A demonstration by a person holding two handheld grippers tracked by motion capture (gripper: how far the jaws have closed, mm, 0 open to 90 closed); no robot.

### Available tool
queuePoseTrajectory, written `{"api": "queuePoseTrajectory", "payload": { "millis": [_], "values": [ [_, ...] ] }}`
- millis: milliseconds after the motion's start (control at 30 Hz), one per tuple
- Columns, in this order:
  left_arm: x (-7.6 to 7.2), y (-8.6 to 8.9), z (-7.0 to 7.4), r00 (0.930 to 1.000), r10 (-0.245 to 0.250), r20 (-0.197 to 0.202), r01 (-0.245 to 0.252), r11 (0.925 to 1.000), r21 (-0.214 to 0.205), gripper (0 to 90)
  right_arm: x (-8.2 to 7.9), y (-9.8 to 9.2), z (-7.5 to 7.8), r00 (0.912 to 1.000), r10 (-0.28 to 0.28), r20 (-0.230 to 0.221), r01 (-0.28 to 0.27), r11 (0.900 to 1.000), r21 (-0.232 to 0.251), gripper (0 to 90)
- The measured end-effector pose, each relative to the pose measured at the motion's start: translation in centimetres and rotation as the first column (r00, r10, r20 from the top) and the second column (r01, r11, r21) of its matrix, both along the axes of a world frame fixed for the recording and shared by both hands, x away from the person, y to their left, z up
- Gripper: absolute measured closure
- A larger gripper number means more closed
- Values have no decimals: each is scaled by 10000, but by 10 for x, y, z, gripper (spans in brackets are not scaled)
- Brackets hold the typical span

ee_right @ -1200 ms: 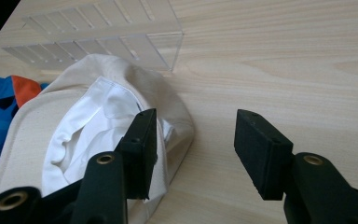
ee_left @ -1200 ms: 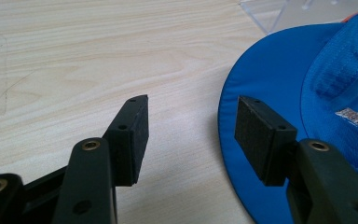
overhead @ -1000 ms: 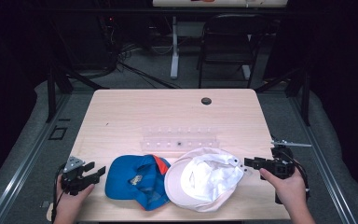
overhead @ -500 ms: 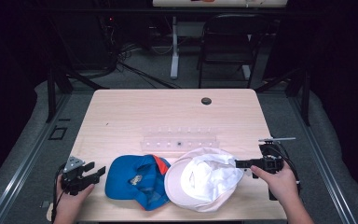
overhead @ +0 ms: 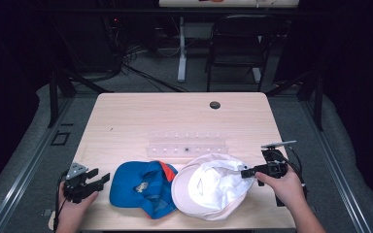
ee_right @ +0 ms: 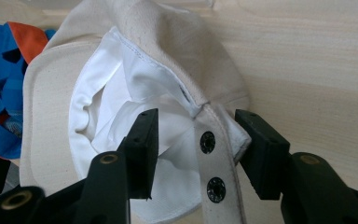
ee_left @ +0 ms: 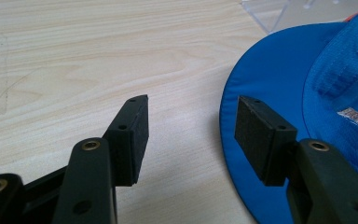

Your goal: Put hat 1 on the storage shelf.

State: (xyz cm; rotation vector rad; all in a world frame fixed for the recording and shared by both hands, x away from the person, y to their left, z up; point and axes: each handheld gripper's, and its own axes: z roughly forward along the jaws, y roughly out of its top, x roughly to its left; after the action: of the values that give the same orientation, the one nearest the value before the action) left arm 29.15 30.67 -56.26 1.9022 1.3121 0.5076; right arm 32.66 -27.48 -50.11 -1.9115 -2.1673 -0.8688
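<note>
- The step in hand looks like a grasp on the white cap [overhead: 213, 189], which lies upside down at the bench's [overhead: 141, 121] near edge, touching the blue cap [overhead: 143, 187] on its left.
- The right tongs [ee_right: 196, 137] have just been closing; the jaws straddle the cap's snap strap [ee_right: 214, 168], still apart and not yet pressing it.
- The left tongs [ee_left: 189, 135] gape empty, just beside the blue cap's brim.
- Next, probably: close the right tongs fully on the strap, then lift.

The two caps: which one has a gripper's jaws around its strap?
The white cap: the right gripper straddles its snap strap. The blue cap lies beside the left gripper, untouched.
</note>
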Motion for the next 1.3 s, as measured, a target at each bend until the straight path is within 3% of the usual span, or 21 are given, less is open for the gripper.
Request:
{"api": "queuePoseTrajectory", "payload": {
  "millis": [67, 133, 200, 267, 533, 567, 733, 867, 967, 1000, 1167, 1267, 1300],
  "values": [
    [0, 0, 0, 10000, -8, -17, 8, 10000, 12, 454, 1, 3, -1, 9999, -108, -107, 108, 9999, 11, 539],
    [0, 0, 0, 10000, -13, -21, 13, 10000, 17, 454, 2, 2, -1, 9995, 164, -277, -169, 9997, -179, 564],
    [0, 0, 0, 10000, -8, -10, 8, 10000, 19, 455, 3, 4, -1, 9993, -59, -366, 53, 9998, -167, 610],
    [0, 0, 0, 10000, -14, -12, 14, 10000, 34, 454, 4, 4, 2, 9978, 216, -621, -242, 9988, -419, 677],
    [0, 0, 0, 10000, -8, 0, 8, 10000, 30, 454, 3, 11, 8, 9958, 347, -842, -437, 9932, -1083, 757],
    [0, 0, 0, 10000, -7, 2, 7, 10000, 30, 455, 3, 13, 9, 9937, 583, -959, -715, 9875, -1404, 771],
    [0, 0, 0, 10000, -5, 8, 5, 10000, 24, 454, 2, 22, 12, 9918, 710, -1065, -923, 9732, -2106, 788],
    [0, 0, 0, 10000, -3, 23, 3, 10000, 19, 454, 2, 24, 15, 9911, 690, -1138, -932, 9702, -2236, 793],
    [0, 0, 0, 10000, 2, 32, -2, 10000, 5, 454, 4, 25, 18, 9864, 890, -1380, -1210, 9622, -2440, 796],
    [0, 0, 0, 10000, -4, 24, 4, 10000, 9, 454, 4, 27, 18, 9889, 721, -1299, -1018, 9659, -2381, 798],
    [0, 0, 0, 10000, -5, 34, 4, 10000, 17, 454, 5, 31, 21, 9855, 673, -1559, -1051, 9629, -2484, 810],
    [0, 0, 0, 10000, -28, 15, 28, 10000, 38, 455, 7, 33, 24, 9838, 566, -1703, -957, 9683, -2307, 814],
    [0, 0, 0, 10000, -25, 15, 25, 10000, 38, 454, 8, 33, 26, 9858, 365, -1641, -717, 9742, -2141, 814]
  ]
}}
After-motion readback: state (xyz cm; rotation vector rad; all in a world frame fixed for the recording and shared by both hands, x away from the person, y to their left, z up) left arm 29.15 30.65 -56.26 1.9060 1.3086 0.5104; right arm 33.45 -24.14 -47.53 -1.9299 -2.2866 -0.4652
